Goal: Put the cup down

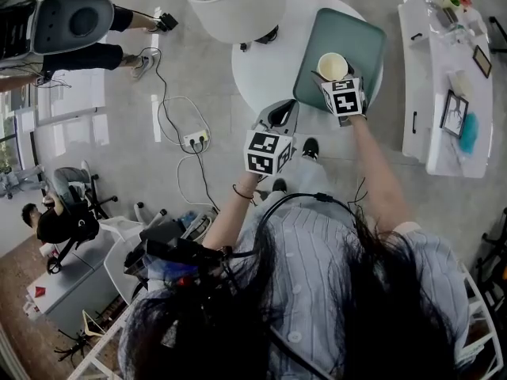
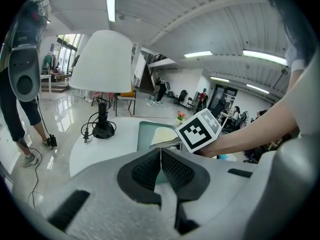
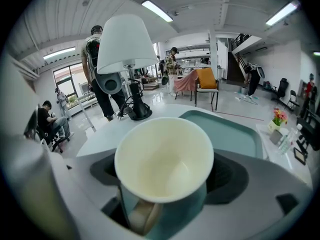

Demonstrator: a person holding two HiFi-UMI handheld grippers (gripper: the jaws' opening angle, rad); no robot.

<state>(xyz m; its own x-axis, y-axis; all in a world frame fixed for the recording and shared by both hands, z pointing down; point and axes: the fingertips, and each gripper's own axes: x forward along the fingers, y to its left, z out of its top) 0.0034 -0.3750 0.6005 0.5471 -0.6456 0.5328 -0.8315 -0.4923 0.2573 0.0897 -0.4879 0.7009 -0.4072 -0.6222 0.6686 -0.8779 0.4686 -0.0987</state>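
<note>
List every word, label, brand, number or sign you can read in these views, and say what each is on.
No readable text in any view.
Marker cube on the left gripper: black-and-white square pattern, no letters.
Marker cube on the right gripper: the same kind of pattern, no letters.
Cup: no print shows.
Framed picture on the white sideboard: too small to read.
</note>
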